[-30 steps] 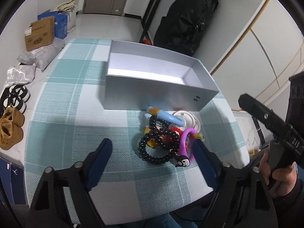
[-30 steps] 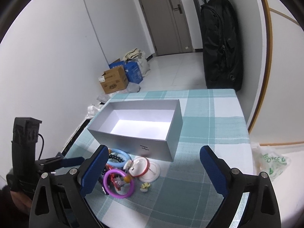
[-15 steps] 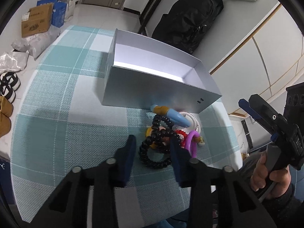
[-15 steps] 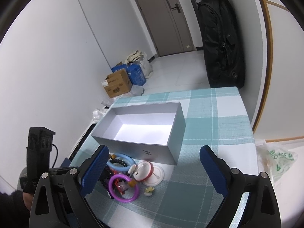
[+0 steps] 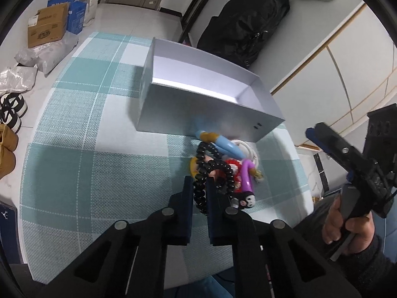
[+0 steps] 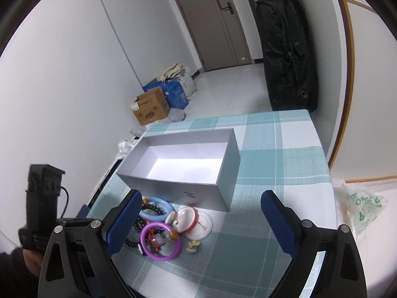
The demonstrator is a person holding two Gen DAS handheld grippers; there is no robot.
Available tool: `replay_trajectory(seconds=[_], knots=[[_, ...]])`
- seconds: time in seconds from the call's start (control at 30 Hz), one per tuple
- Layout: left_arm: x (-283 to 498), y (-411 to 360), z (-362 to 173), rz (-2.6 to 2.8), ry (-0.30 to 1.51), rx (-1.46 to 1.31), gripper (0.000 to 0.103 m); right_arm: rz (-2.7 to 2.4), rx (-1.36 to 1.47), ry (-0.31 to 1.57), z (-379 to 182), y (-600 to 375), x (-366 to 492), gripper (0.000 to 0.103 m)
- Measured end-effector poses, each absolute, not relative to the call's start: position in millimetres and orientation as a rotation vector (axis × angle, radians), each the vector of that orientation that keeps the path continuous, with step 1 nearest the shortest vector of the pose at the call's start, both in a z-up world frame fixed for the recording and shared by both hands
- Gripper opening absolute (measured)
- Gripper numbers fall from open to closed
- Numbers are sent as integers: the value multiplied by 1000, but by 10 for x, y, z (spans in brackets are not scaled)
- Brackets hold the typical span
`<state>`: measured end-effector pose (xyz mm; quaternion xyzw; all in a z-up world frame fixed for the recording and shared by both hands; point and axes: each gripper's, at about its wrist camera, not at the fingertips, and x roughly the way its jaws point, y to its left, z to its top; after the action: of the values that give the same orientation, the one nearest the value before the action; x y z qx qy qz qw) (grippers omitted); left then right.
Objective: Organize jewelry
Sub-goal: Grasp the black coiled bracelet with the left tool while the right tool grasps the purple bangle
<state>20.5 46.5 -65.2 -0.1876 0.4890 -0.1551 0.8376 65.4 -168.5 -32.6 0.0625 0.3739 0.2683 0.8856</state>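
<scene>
The left tool (image 5: 200, 193) has its two dark pads closed on the near loop of a black bead bracelet (image 5: 215, 166), which runs up from between the pads into the pile of jewelry. The pile lies on the bench (image 5: 82, 149), covered with a teal and white checked cloth, just in front of the near wall of an open grey box (image 5: 206, 114). In the pile are a light blue bangle (image 5: 227, 146), a purple ring (image 5: 245, 176), something red between them and a small black and white figure (image 5: 245, 200) at the near edge. From the right wrist view the same pile shows the blue bangle (image 6: 156, 208), the purple ring (image 6: 160, 242), a round white case with a red rim (image 6: 192, 222) lying open, and a tiny pale flower piece (image 6: 193, 244) a little apart on the cloth. The box (image 6: 178, 166) holds nothing visible inside.

The right tool (image 6: 198, 223) stands wide open above the bench with nothing between its blue pads. A hand (image 5: 347, 226) grips its handle.
</scene>
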Motion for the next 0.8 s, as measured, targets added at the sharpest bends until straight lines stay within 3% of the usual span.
replay_trajectory(seconds=[0.37,0.8], knots=[[103,576,-472,-328,992,-419,5,660,105,901,-518,-1489,526,95],[92,782,-292,-321,903,-486,5,706,-155,960,-842,-914,382,76]])
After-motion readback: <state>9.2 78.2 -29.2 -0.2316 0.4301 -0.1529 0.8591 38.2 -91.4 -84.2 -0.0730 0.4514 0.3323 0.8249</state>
